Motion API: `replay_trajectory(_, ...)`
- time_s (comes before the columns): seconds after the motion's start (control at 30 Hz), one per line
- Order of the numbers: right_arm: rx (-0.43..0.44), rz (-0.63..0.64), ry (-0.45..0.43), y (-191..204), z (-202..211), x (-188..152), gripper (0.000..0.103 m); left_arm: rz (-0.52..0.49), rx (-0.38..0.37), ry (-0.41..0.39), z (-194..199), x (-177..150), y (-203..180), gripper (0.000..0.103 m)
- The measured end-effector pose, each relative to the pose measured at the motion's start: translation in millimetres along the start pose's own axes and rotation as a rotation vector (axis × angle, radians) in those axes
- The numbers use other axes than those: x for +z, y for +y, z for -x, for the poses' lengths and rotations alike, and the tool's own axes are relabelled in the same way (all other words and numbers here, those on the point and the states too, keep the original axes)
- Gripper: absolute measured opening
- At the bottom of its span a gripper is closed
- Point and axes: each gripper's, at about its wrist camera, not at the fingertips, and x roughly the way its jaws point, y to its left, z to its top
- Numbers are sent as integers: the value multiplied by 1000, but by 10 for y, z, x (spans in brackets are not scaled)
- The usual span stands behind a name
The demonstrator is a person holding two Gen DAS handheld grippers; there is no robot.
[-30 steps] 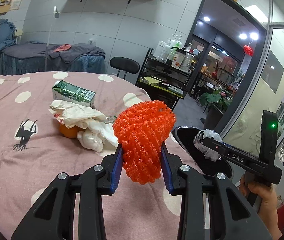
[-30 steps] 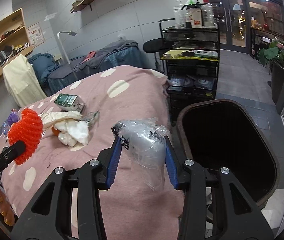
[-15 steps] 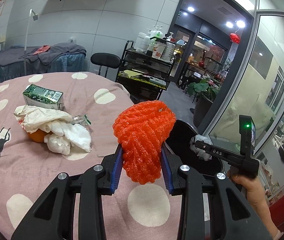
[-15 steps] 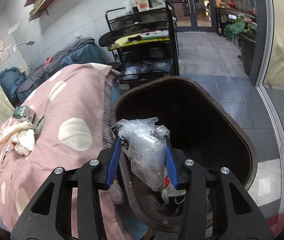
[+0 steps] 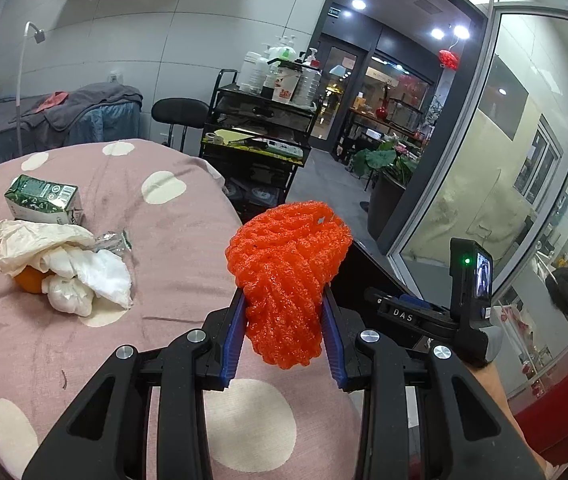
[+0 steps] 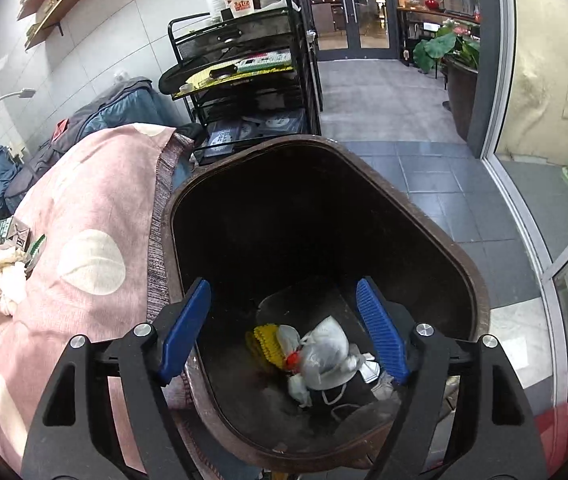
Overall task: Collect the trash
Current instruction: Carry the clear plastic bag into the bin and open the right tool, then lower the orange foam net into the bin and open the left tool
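My left gripper [image 5: 284, 340] is shut on an orange foam fruit net [image 5: 287, 276] and holds it above the pink spotted tablecloth [image 5: 164, 240] near its right edge. My right gripper [image 6: 284, 328] is open and empty above the dark brown trash bin [image 6: 435, 236]. The clear plastic bag [image 6: 325, 356] lies at the bin's bottom with yellow and white trash. The right gripper also shows in the left wrist view [image 5: 411, 314], over the bin. A green carton [image 5: 42, 200], crumpled white paper [image 5: 64, 264], an orange [image 5: 30, 282] and a foil wrapper [image 5: 114, 240] lie on the table.
A black wire cart [image 5: 260, 136] with bottles stands behind the table and bin. A black stool [image 5: 180, 112] is beside it. A glass wall [image 5: 483, 200] runs along the right. The grey tiled floor [image 6: 383, 120] lies past the bin.
My right gripper moved from the table to over the bin, then opened; the plastic bag dropped into the bin. My left gripper carried the orange net rightward toward the table edge.
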Motion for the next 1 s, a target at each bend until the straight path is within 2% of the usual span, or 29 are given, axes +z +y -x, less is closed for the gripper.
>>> replay_trajectory(0.23,-15,21,-48,8,217,-68,80,-57,-46,34,-228,99,-231,35)
replay_trajectory(0.53,-33,19,-55,-87,361,-112,81,-97,-104,114,-647,136,-477,35)
replay_trajectory(0.7,-46,-6,-63,-201,436,-123,81,-87,-128,155,-872,174,-532,35)
replay_trajectory(1.0,-63,-33,-47,-319,488,-195,81,-132,-143,228,-1234,219,-727,35)
